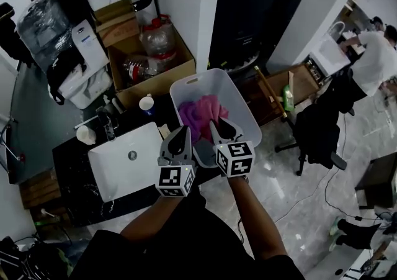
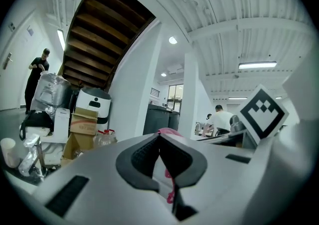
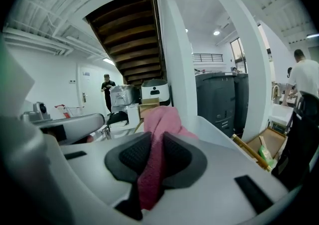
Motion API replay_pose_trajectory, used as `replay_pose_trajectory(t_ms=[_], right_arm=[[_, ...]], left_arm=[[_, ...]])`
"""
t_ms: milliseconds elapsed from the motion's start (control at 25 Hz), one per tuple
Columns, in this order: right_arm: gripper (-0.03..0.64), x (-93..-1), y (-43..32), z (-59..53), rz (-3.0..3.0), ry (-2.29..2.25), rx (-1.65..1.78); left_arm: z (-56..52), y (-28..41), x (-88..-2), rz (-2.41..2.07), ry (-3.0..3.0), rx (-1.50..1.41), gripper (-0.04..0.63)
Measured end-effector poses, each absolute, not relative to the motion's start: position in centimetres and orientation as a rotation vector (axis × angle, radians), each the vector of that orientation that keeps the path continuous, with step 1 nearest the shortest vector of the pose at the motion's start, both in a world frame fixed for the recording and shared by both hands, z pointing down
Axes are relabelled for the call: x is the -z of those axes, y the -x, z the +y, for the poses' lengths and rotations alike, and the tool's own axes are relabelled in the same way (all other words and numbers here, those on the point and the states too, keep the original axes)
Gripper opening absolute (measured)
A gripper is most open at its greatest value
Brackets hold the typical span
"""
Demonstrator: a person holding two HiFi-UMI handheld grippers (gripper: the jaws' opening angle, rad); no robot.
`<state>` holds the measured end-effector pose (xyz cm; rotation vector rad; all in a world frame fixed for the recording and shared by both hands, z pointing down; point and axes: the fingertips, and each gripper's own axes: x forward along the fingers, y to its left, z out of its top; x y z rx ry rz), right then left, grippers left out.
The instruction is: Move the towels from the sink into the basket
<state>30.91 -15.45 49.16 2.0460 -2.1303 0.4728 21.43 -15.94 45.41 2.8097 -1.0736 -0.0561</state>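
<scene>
Just ahead of our right hand-held gripper (image 3: pixel 153 136): white basket (image 1: pixel 180 86) | we clamp the pink towel (image 1: pixel 201 116) in its jaws | left hand-held gripper (image 2: pixel 159 139) alongside pinches the towel's thin edge

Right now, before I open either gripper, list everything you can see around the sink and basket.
towel: pink bundle, count unclear, at the basket's mouth
basket: one, white, right of the sink
sink: one, white, no towel visible inside
cardboard box: one, brown, behind the basket, holding plastic bottles
office chair: one, black, far right
person: one, white top, background right
left gripper: grey, apparently pinching a towel edge
right gripper: grey, closed on the towel
</scene>
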Motion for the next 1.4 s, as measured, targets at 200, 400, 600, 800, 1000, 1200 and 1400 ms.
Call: replay_pose_trajectory(t_ms=[200, 400, 600, 800, 1000, 1200, 1400], right_arm=[[0.086, -51.5, -33.5, -18.8, -2.077, -1.98, -0.502], [0.087, -54.4, -35.0, -21.3, -2.049, -1.92, -0.566], [0.087, -56.5, -35.6, -23.6, -2.043, -1.849, -0.593], [0.087, -58.6, -36.5, -24.9, -2.022, -1.776, -0.596], [0.089, -61.3, -37.7, -26.3, -2.008, -1.717, -0.67], [0.089, -64.2, -38.3, -27.5, -1.999, -1.699, -0.846], [0.091, -66.6, -38.8, -29.2, -1.972, -1.59, -0.837]], left_arm=[[-18.4, -22.9, -46.0, -1.101, -2.762, 0.045, 0.012], [-21.2, -24.0, -46.7, -1.155, -2.729, 0.023, 0.012], [-22.6, -25.3, -47.1, -1.166, -2.716, 0.008, 0.012], [-22.9, -26.5, -46.9, -1.188, -2.71, 0.006, 0.012], [-24.0, -27.9, -46.7, -1.245, -2.694, 0.008, 0.012], [-25.1, -28.2, -46.7, -1.341, -2.637, 0.007, 0.012], [-26.0, -29.0, -46.6, -1.419, -2.59, 0.005, 0.012]])
